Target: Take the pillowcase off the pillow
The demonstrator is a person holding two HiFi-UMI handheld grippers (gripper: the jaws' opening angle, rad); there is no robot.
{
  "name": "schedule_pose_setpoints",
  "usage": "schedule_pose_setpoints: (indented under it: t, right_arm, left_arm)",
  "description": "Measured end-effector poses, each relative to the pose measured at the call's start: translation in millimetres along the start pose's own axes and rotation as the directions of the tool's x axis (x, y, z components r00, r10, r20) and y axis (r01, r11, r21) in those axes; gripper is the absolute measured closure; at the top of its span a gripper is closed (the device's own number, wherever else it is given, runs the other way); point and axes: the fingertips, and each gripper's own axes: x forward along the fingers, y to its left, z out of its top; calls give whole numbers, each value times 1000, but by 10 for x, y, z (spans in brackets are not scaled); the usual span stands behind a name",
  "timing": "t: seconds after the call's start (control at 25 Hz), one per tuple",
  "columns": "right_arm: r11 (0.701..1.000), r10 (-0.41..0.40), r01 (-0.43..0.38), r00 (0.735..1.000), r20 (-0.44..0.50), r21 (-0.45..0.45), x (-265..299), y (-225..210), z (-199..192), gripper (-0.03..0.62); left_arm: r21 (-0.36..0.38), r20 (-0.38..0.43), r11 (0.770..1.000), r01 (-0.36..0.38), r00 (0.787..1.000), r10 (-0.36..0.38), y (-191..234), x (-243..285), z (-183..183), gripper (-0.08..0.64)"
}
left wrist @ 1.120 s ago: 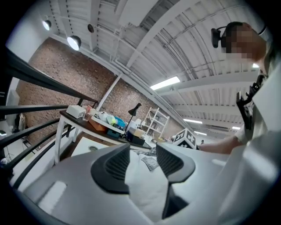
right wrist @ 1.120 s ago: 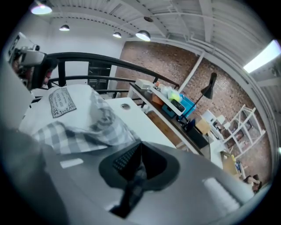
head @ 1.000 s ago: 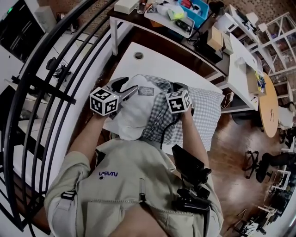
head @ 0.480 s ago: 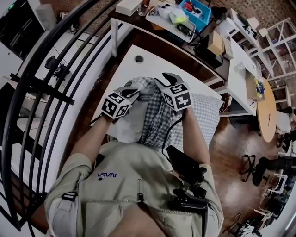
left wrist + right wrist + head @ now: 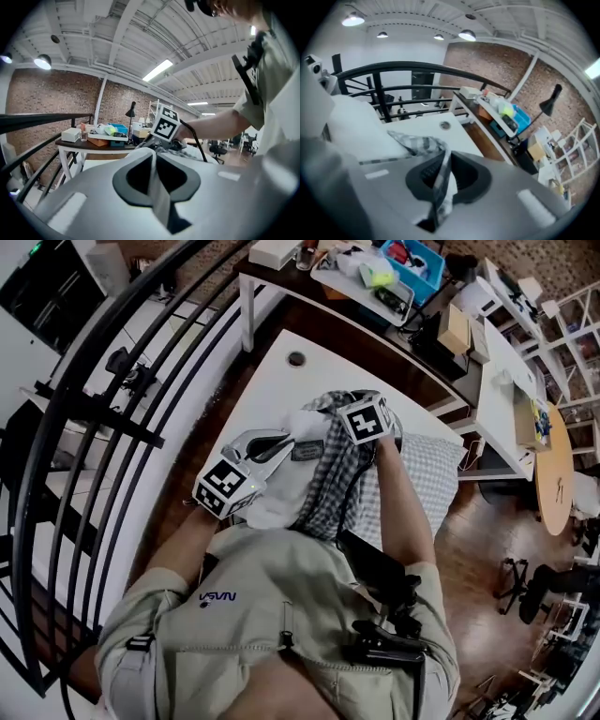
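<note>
Head view: we strip pillowcase (image 5: 333, 479) from pillow (image 5: 279, 495).
Our left gripper (image 5: 152, 161) jaws, just closing, anchor pillow; right gripper (image 5: 442, 164) jaws clamp pillowcase.

Bright, even indoor light in all three views, falling from overhead. Blown out to white at the tube lamp (image 5: 157, 70) and round lamp (image 5: 42, 61) in the left gripper view and at the ceiling lamps (image 5: 352, 19) in the right gripper view. Only faint, soft shadows. Heavy fisheye bending toward the edges, bowing the railing (image 5: 94, 413) in the head view; black rounded corners in both gripper views. Soft and out of focus up close on the left gripper (image 5: 152, 161) and right gripper (image 5: 443, 168); sharper behind.
</note>
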Motion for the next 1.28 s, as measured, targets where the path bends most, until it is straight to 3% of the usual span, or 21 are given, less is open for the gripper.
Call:
schedule_pose_setpoints:
  t: [0.16,0.24,0.36,0.56,0.6,0.72,0.84,0.96,1.04,1.28]
  right_arm:
    - [978,-181,179,984,6,103,-237,-685,-244,585]
    - [958,-234,233,972,-16,166,-306,-899,-496,586]
    - [947,-228,226,973,-18,230,-240,-869,-783,584]
    - [941,-282,266,958,51,209,-280,-668,-713,573]
    - [934,-300,279,951,68,222,-339,-655,-665,560]
    - [899,-361,311,925,121,309,-605,-549,-581,517]
    - [864,-424,341,890,169,369,-977,-317,-546,506]
    - [840,-437,314,875,210,442,-1254,60,-632,506]
    - [839,-410,263,881,235,477,-1383,353,-703,506]
    - [880,-242,80,924,296,469,-1454,1300,-953,506]
  left_arm:
    - [-188,125,981,-49,989,73,422,-131,284,534]
    - [-207,113,975,-83,988,108,666,-69,243,534]
    - [-243,24,961,-130,990,140,934,192,-111,531]
    - [-188,-12,973,-135,991,135,1023,472,-266,501]
    - [-176,-10,976,-129,992,130,1026,472,-242,464]
    - [-159,-9,982,-106,994,106,956,394,-196,314]
    - [-124,-7,990,-62,998,62,734,228,-193,294]
    - [-80,-34,997,-10,999,7,409,22,-340,289]
    - [-39,-87,999,11,996,-14,196,-62,-544,283]
    - [-6,-223,1000,-29,974,27,-219,-226,-1104,252]
